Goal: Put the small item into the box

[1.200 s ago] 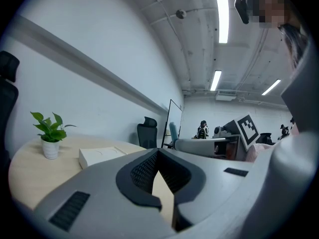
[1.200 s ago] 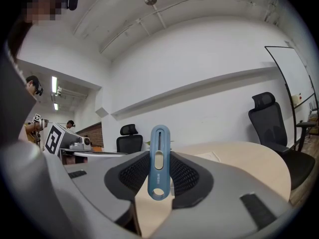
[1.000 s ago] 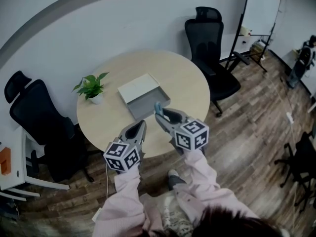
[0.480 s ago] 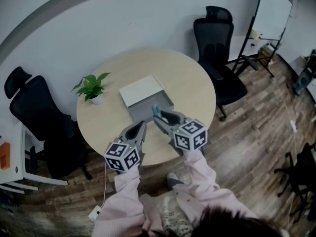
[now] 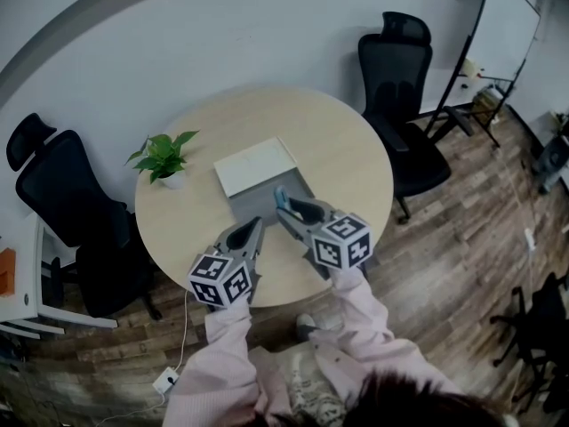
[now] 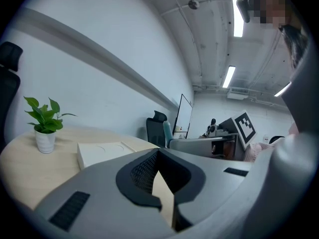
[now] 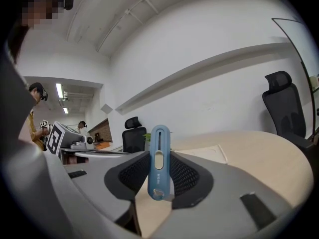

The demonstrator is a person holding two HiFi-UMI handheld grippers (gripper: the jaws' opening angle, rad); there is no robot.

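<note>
Right gripper (image 5: 286, 205): jaws clamped on the small item, a slim blue bar (image 7: 159, 161), held upright betw. the pads with its top end well above them. Left gripper (image 5: 252, 228): jaws together at the tips, nothing betw. them; it sits just left of and nearer than the right one, over the near edge of the round table (image 5: 342, 154).

Box (image 5: 258, 207): open grey tray, its white lid (image 5: 255, 165) lying against the far-left side. Potted plant (image 5: 162, 156) further left, well apart. Head view: the item's tip looks to be over the tray's near-right part, or right at its near wall. Can't tell which, and height above the tray is unclear.

Step in hand (judgement): carry the item over the tray, then release.
- Get the item fully past the near wall before letting go; aim mid-tray, not the rim.
- Bar stands tall in the jaws, so it will likely topple on release. Lower it close to the tray floor and tilt toward the far side so it falls inside.
- Open slowly and w/draw straight back so the pads don't drag it out.
- Left gripper could steady the tray if it slides; otherwise keep it clear.

Vs the earlier head-view frames: both grippers have edged toward the far side, closer to the box. Item was at the near rim, now looks a bit further over the tray. Grip on the item unchanged; box, lid and plant not moved.
</note>
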